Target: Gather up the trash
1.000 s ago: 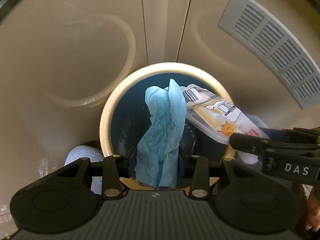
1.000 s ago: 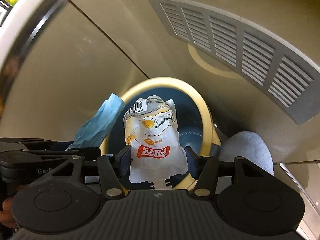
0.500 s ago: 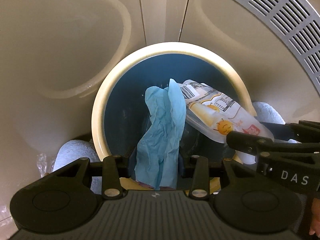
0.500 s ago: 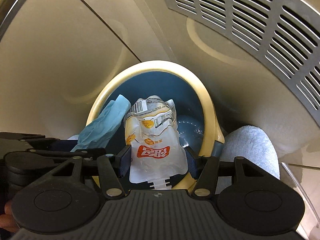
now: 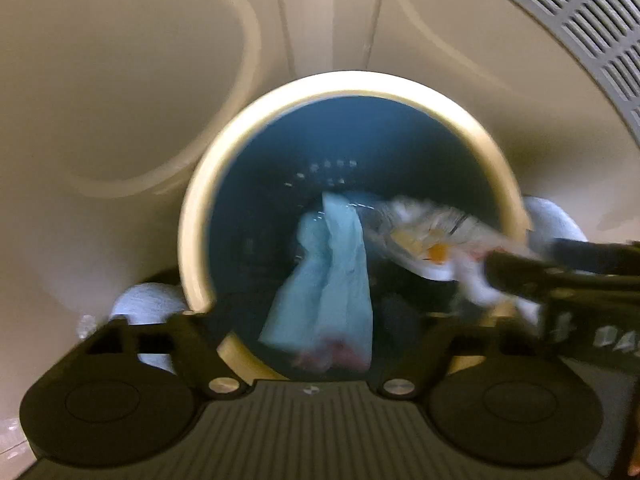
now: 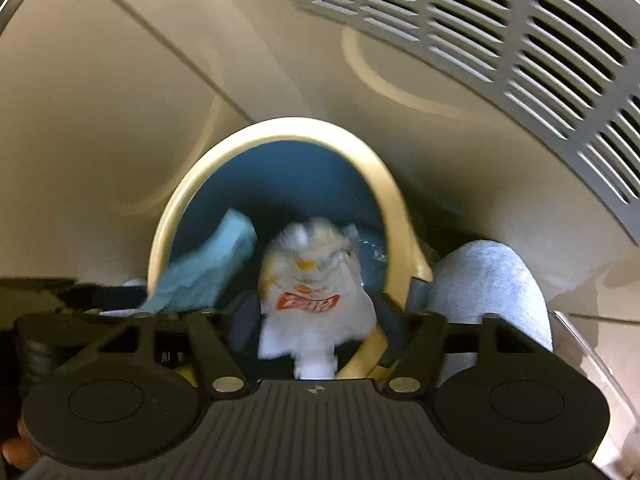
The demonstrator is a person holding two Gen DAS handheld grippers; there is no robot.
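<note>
A blue bin with a cream rim (image 5: 200,208) stands below both grippers; its rim also shows in the right wrist view (image 6: 384,184). My left gripper (image 5: 320,320) has its jaws spread, and a crumpled light-blue tissue (image 5: 332,276) hangs loose between them over the bin mouth. My right gripper (image 6: 312,320) has its jaws spread too, with a white snack pouch with a red label (image 6: 316,292) blurred between them, inside the rim. The pouch (image 5: 424,240) and the right gripper (image 5: 560,276) show at the right in the left wrist view. The tissue (image 6: 208,268) shows at the left in the right wrist view.
A beige panelled floor (image 5: 120,80) surrounds the bin. A grey slotted vent (image 6: 500,40) lies at the upper right. Pale blue cloth-like lumps lie beside the bin at its left (image 5: 148,300) and right (image 6: 488,284).
Both grippers have moved closer over the bin and their jaws have spread. The tissue and the pouch have come loose and are dropping into the bin, blurred.
</note>
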